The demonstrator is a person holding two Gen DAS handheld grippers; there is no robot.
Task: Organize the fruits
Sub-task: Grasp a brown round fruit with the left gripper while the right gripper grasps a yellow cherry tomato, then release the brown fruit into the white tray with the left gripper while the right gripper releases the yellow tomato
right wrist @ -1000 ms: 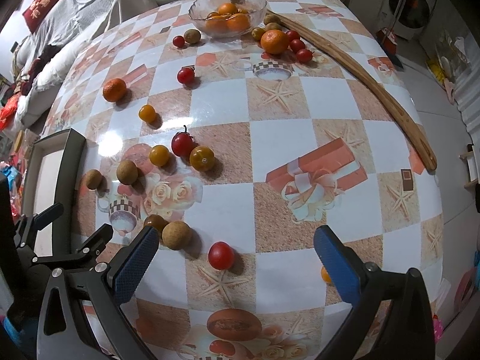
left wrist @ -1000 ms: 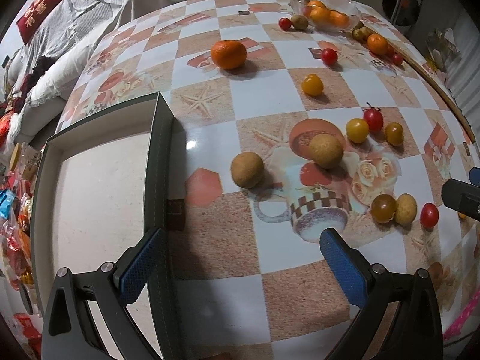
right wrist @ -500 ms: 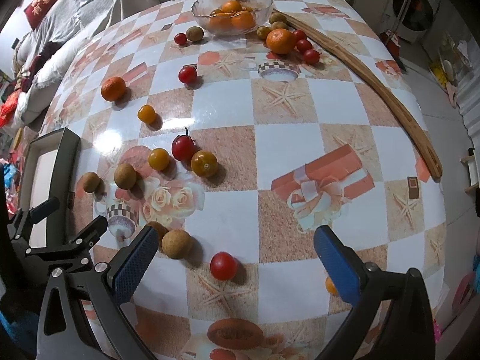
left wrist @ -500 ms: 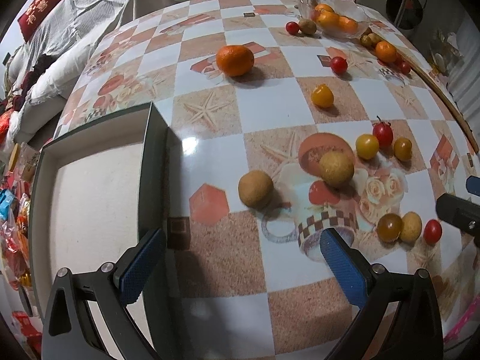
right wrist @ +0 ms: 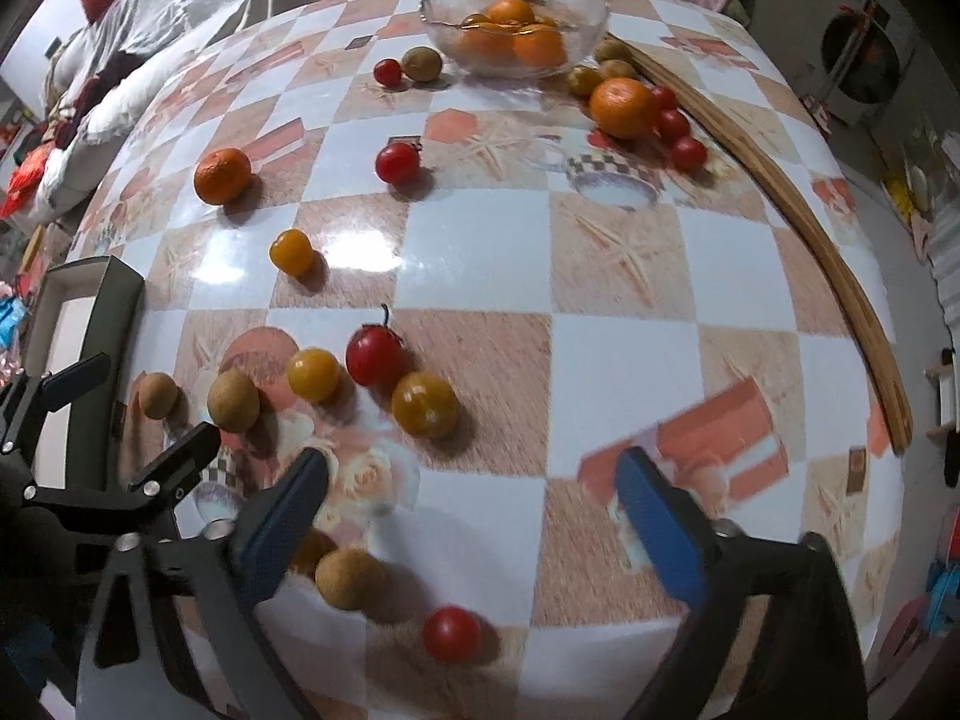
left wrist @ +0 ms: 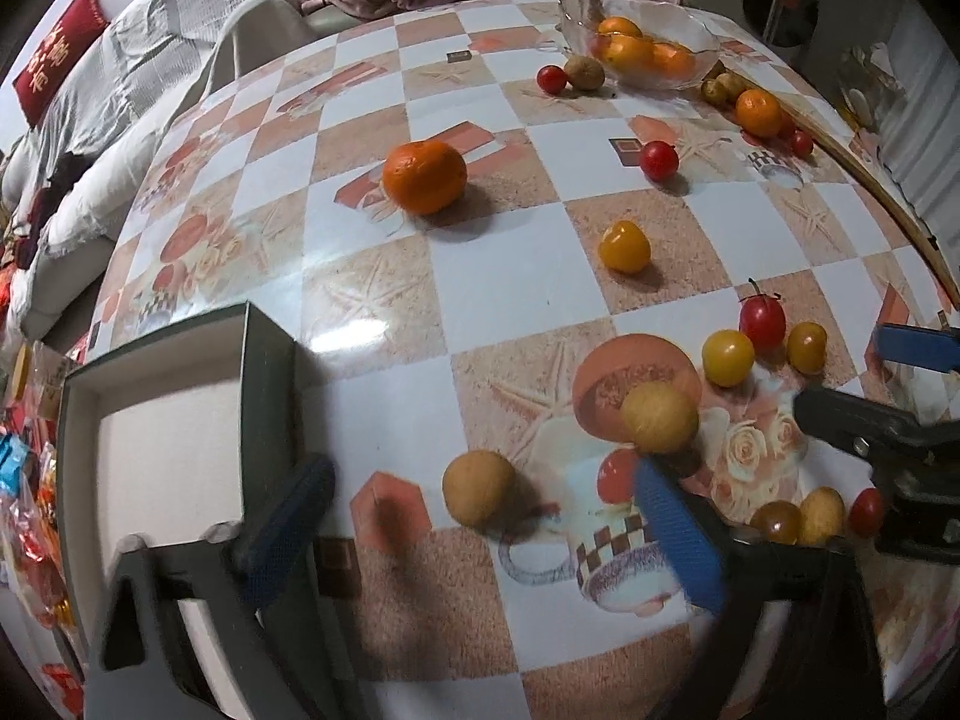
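Loose fruit lies scattered on a checkered tablecloth. In the left wrist view my left gripper is open, low over the table, with a tan round fruit between its fingers and a second tan fruit by the right finger. A mandarin lies farther off. In the right wrist view my right gripper is open and empty; a red tomato and a tan fruit lie just below it. A red tomato with stem and yellow tomatoes lie ahead.
A dark-rimmed empty box sits at the table's left edge. A glass bowl with mandarins stands at the far side. A wooden stick runs along the right edge. A bed with pillows lies beyond the table.
Both grippers moved forward over the table. The tan fruit now lies between my left fingers. The red tomato and tan fruit slid toward the bottom of the right view.
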